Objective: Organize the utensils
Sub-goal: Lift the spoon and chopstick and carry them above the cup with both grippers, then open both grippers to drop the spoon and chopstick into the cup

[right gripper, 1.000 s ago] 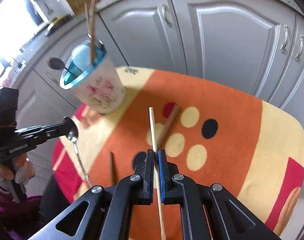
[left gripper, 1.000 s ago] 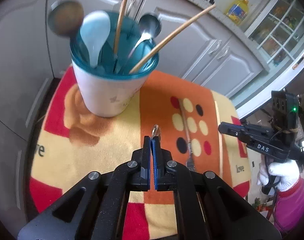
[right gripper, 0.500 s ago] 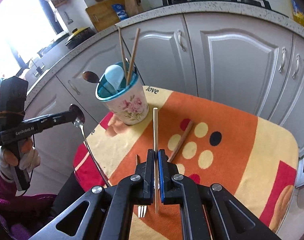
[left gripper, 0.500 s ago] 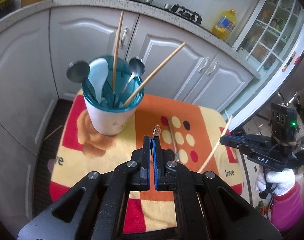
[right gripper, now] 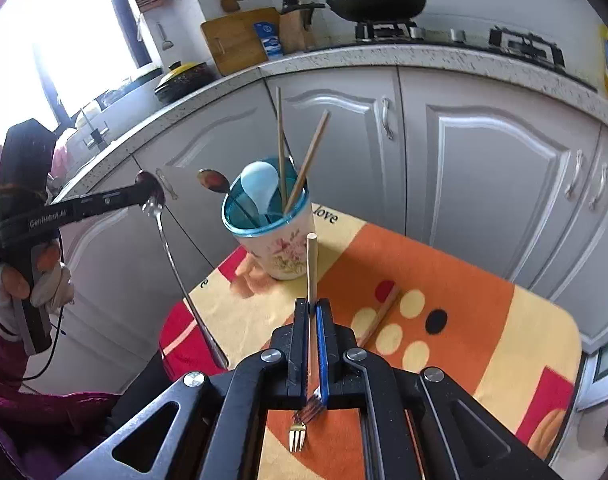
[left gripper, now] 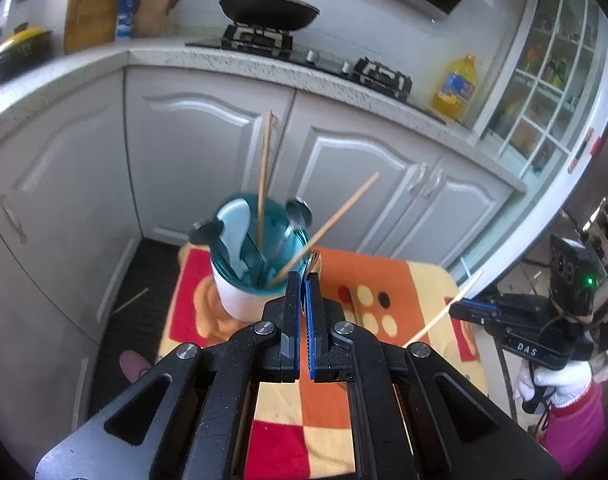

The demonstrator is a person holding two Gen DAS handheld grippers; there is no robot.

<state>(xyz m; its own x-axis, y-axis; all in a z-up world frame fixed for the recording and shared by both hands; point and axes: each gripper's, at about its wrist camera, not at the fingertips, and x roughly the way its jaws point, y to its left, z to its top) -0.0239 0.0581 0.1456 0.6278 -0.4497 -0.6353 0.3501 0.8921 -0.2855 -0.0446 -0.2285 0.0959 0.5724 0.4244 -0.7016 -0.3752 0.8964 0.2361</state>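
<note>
- My left claw (left gripper: 302, 280) is clamped on a metal spoon (right gripper: 165, 240), held in the air beside the cup (right gripper: 269, 232).
- My right claw (right gripper: 312, 306) grips a wooden chopstick (right gripper: 311, 268) above the bench (right gripper: 484, 320).
- A fork (right gripper: 297, 436) and another chopstick (right gripper: 378, 316) lie on the cloth.

This is a kitchen. White cupboard doors (right gripper: 484, 168) with curvy tops and small metal handles run all along under a speckled counter (left gripper: 263, 66). On the stove (left gripper: 259, 38) at 12 o'clock sits a black pan with a lid (left gripper: 269, 4). A wooden cutting board (right gripper: 239, 40) leans on the wall at 11 o'clock. A yellow oil bottle (left gripper: 456, 84) stands at 2 o'clock, next to a glass-door cabinet (left gripper: 544, 80). Bright light pours from a window (right gripper: 51, 36) at 10 o'clock. The floor by the cupboards is dark (left gripper: 127, 292).
</note>
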